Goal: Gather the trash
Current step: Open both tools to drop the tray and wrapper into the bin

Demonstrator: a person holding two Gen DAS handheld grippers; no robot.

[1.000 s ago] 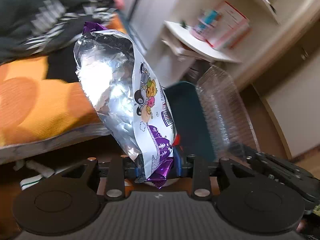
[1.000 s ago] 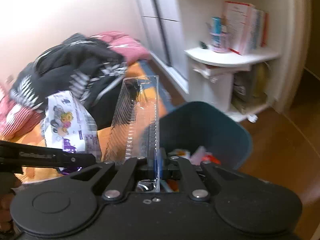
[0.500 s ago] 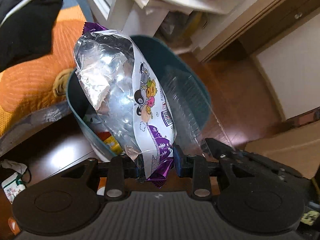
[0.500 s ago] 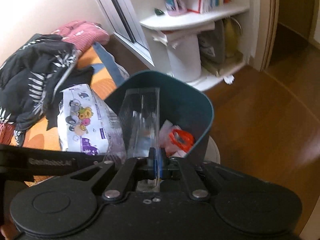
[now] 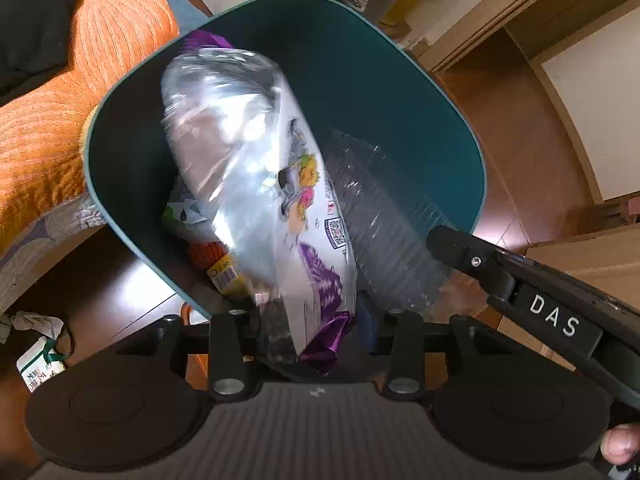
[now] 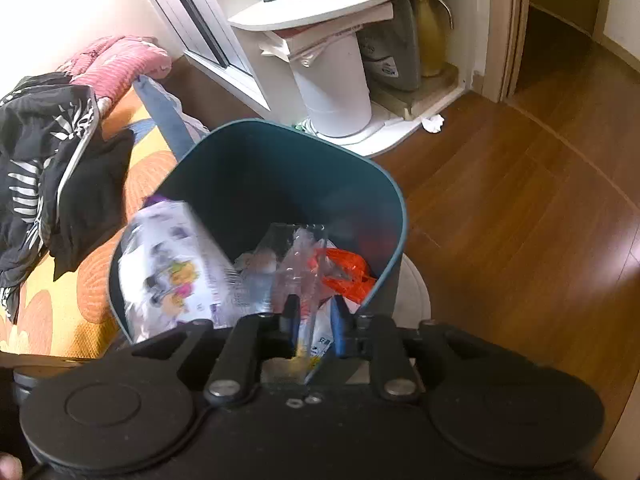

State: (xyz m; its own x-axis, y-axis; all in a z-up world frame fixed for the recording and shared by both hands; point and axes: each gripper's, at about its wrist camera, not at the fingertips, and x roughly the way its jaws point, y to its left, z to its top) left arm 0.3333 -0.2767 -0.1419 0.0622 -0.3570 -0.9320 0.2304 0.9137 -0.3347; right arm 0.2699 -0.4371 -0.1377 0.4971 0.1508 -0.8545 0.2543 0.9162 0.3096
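A teal trash bin [image 5: 400, 92] stands on the floor under both grippers; it also shows in the right wrist view [image 6: 280, 160]. My left gripper [image 5: 316, 320] is open over the bin's near rim, and a blurred silver and purple snack bag [image 5: 256, 184] is dropping loose between its fingers; the bag also shows in the right wrist view [image 6: 172, 272]. My right gripper [image 6: 316, 320] is open, and a clear plastic tray [image 6: 292, 264] is loose in the bin just ahead of it; the tray also shows in the left wrist view [image 5: 384, 224]. Orange wrappers [image 6: 348, 272] lie inside the bin.
An orange bedspread [image 5: 48, 120] with dark clothes [image 6: 44, 152] lies left of the bin. A white shelf unit [image 6: 332, 12] with a white pail [image 6: 336, 84] stands behind it. A crumpled paper [image 6: 433, 123] lies on the wooden floor [image 6: 520, 220]. A small bag [image 5: 40, 364] sits at lower left.
Both grippers moved over the bin and opened. The snack bag and the clear tray, held before, are released and dropping into the bin.
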